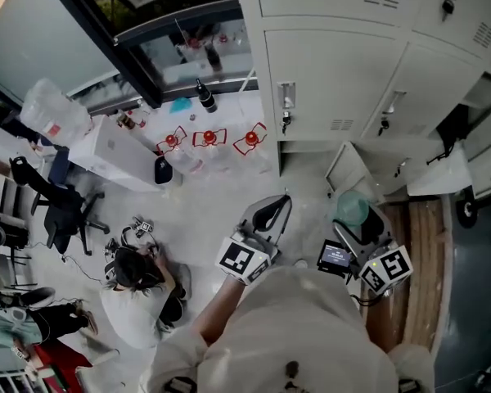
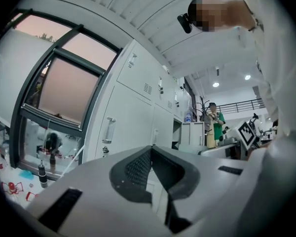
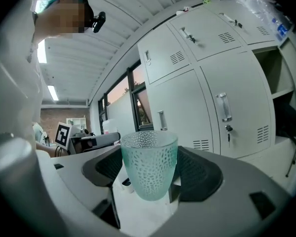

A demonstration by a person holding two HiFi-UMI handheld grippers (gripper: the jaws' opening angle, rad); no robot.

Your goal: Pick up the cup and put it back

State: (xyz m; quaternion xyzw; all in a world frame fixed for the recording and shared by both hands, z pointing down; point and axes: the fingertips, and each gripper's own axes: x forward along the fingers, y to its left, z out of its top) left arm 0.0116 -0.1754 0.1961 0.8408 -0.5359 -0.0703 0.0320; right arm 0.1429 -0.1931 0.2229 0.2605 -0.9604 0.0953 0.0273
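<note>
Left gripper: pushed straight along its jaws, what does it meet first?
Most likely the white locker doors. The left gripper points at them, jaws shut and empty, with nothing visible in between. How far off the doors stand is unclear.

Soft, dimmish indoor light, ceiling lamps [image 2: 215, 84] glowing; fisheye edges bend, and far corners seem blurred.

Pale floor [image 1: 221, 207] — black office chair [image 1: 63, 213], crouched person [image 1: 139, 293], grey lockers [image 1: 335, 72] standing on it

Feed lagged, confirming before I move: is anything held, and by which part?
Right gripper holds the green dimpled cup upright by its sides; left gripper is shut on nothing.
</note>
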